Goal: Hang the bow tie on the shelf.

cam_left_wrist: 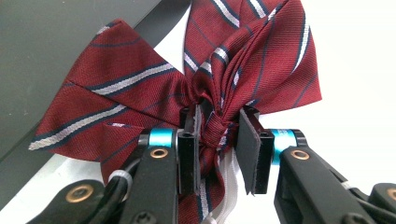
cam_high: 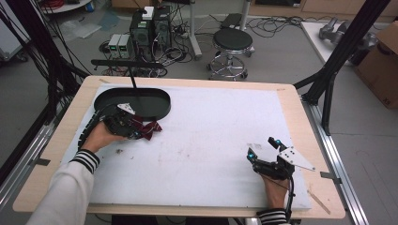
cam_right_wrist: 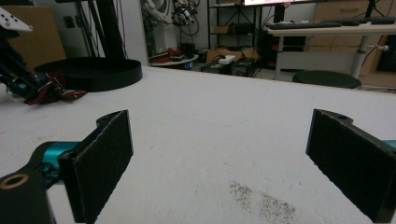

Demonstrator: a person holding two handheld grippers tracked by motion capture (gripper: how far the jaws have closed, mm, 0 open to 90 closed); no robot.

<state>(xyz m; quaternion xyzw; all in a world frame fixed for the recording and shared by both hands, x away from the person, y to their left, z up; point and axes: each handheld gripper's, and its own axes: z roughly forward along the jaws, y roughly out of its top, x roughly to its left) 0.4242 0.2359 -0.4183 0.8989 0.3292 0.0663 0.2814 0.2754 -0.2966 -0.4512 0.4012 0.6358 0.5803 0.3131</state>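
left hand-held gripper [cam_left_wrist: 218,140]: jaws drawn in tight on the centre knot of the bow tie [cam_left_wrist: 196,84]; pads seen pressing the knot from both sides in the left gripper view.
right hand-held gripper [cam_high: 264,150]: jaws set wide apart, nothing between them; parked at about 5 o'clock on the counter [cam_high: 291,101].
bow tie position: at about 10 o'clock on the white mat [cam_high: 220,136], just outside the near rim of the black oval tray [cam_high: 162,96]; whether a wing touches the rim cannot be told.
handling, judged: woven striped fabric, light and soft; wings likely to flop and fold when lifted; not fragile.
hold point, judged: the bunched knot, the firmest part; a wing would slip or crease.
writing: no brand or label readable.
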